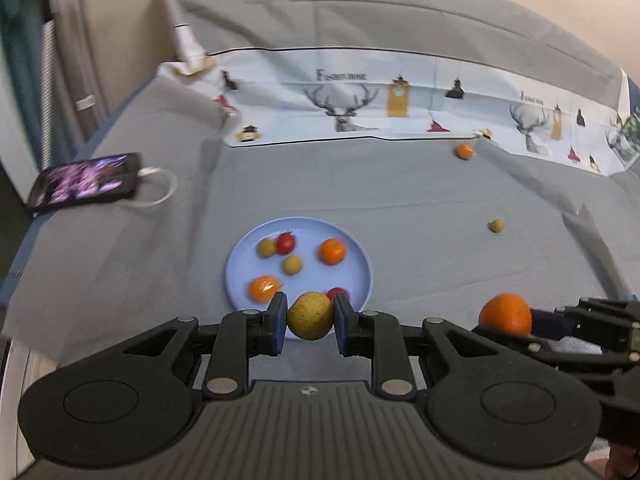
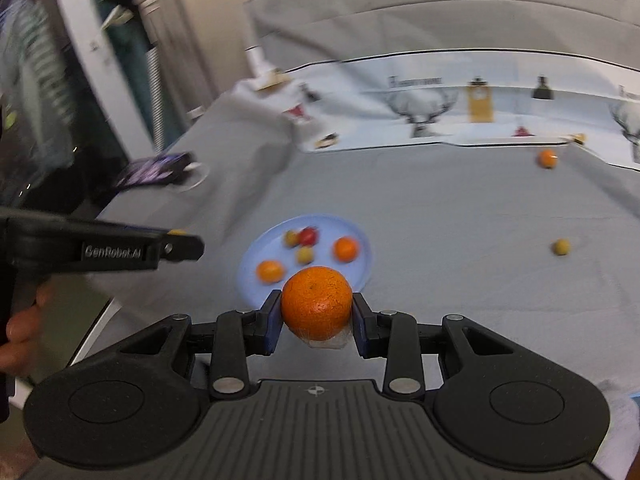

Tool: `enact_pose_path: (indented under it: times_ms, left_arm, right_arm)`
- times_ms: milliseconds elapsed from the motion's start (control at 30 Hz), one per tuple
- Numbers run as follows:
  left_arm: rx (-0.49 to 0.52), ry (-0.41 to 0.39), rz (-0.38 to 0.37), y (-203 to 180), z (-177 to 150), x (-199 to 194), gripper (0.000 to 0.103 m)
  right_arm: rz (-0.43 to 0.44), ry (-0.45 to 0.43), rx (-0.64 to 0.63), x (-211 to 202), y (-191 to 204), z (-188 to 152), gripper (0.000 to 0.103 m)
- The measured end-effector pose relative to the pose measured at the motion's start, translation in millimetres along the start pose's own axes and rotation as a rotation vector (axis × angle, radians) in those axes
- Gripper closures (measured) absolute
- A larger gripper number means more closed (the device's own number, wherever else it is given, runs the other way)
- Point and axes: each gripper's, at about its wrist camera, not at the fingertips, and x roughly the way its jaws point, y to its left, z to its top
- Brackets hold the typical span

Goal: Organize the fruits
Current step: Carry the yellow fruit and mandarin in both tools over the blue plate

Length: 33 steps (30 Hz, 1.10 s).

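My left gripper (image 1: 310, 317) is shut on a yellow-green fruit (image 1: 310, 316), held just above the near rim of a light blue plate (image 1: 240, 256). My right gripper (image 2: 317, 312) is shut on a large orange (image 2: 317, 304), also near that plate (image 2: 362, 236); the same orange (image 1: 505, 314) shows at the right of the left wrist view. Several small fruits lie on the plate: oranges, yellow ones and red ones. Off the plate on the grey sheet lie a small orange (image 1: 464, 151) (image 2: 547, 158) and a small yellow fruit (image 1: 496, 225) (image 2: 561, 247).
A phone (image 1: 86, 182) with a white cable lies at the sheet's left edge. A printed cloth with deer (image 1: 344, 108) runs along the back, below a grey pillow. The left gripper's body (image 2: 104, 246) and a hand (image 2: 20, 332) fill the left of the right wrist view.
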Motion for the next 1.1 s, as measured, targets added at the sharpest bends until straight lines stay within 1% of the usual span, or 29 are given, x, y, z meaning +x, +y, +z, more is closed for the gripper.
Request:
enact_pose_path:
  times_ms: [133, 300, 433, 867, 1100]
  left_arm:
    - [-0.032, -0.013, -0.004, 16, -12, -14, 0.076]
    - [-0.055, -0.032, -0.011, 27, -15, -23, 0.076]
    - [-0.061, -0.047, -0.021, 27, -14, -26, 0.076]
    - [-0.082, -0.028, -0.016, 31, -9, -16, 0.076]
    - [-0.088, -0.017, -0.012, 36, -2, -4, 0.076]
  right_arm:
    - [-0.013, -0.01, -0.041, -10, 19, -6, 0.066]
    - [-0.039, -0.031, -0.049, -17, 26, -5, 0.066]
    - [-0.051, -0.038, -0.056, -18, 28, -4, 0.066]
    - [-0.056, -0.017, -0.059, -10, 29, -3, 0.066]
    - [-0.056, -0.006, -0.052, 0, 26, 1, 0.066]
